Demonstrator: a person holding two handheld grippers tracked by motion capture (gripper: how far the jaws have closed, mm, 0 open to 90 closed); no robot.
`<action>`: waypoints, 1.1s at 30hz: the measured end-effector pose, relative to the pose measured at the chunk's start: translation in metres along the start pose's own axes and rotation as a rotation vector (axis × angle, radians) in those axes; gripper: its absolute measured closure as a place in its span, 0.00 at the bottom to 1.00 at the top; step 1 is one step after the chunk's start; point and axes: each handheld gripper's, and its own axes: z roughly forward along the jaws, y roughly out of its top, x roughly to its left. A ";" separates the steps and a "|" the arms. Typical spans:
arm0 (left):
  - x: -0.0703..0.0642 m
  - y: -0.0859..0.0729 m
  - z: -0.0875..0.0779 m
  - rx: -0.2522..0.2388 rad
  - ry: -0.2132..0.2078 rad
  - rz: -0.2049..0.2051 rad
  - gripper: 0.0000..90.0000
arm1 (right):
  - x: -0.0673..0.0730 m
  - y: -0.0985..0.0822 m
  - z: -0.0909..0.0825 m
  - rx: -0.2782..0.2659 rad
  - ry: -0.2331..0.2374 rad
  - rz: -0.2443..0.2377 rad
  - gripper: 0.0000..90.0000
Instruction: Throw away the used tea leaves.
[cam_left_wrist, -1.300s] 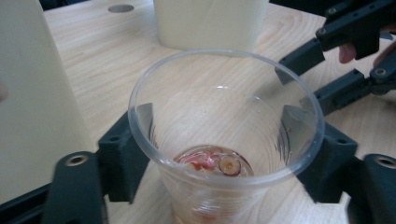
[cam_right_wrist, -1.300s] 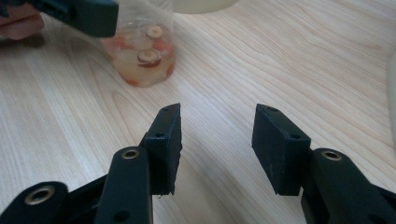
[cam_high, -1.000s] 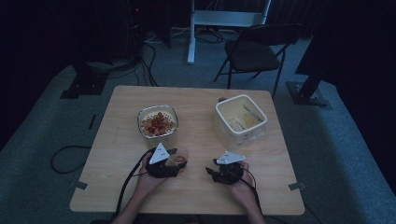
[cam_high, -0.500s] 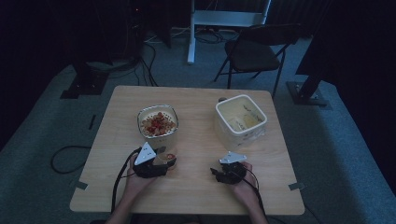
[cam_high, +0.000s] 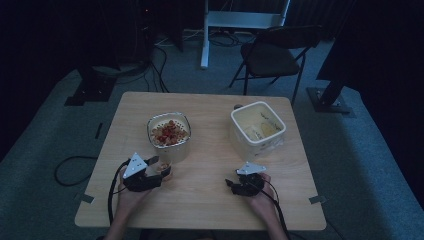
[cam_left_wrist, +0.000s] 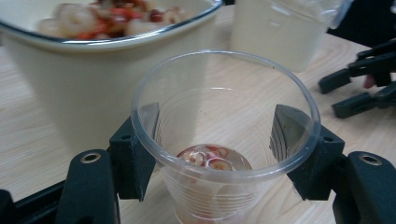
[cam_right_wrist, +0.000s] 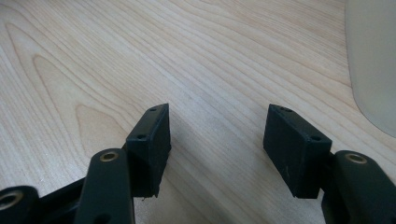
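One wooden table (cam_high: 200, 200), grey carpet (cam_high: 50, 200)

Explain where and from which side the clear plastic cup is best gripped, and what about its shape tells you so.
Grip the clear plastic cup across its upper wall just under the rolled rim, coming in level from the person's side, as the left tool does now. The cup stands upright and tapers downward, so the rim stops it slipping through, and a level approach keeps the bits at its bottom in place.

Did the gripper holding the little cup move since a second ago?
Yes. In the high view the left gripper, shut on the clear cup, slid left along the table, from below the food bowl's middle to below its left edge.
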 end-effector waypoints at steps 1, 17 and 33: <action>0.003 0.000 -0.003 -0.002 0.008 -0.002 0.39 | 0.000 0.000 0.000 -0.001 0.000 0.000 0.45; 0.061 0.041 -0.034 -0.129 0.212 -0.118 0.39 | 0.000 0.000 0.000 -0.001 -0.002 0.002 0.45; 0.103 0.092 0.003 -0.084 0.285 -0.109 0.39 | 0.000 0.000 0.000 0.000 -0.003 0.003 0.45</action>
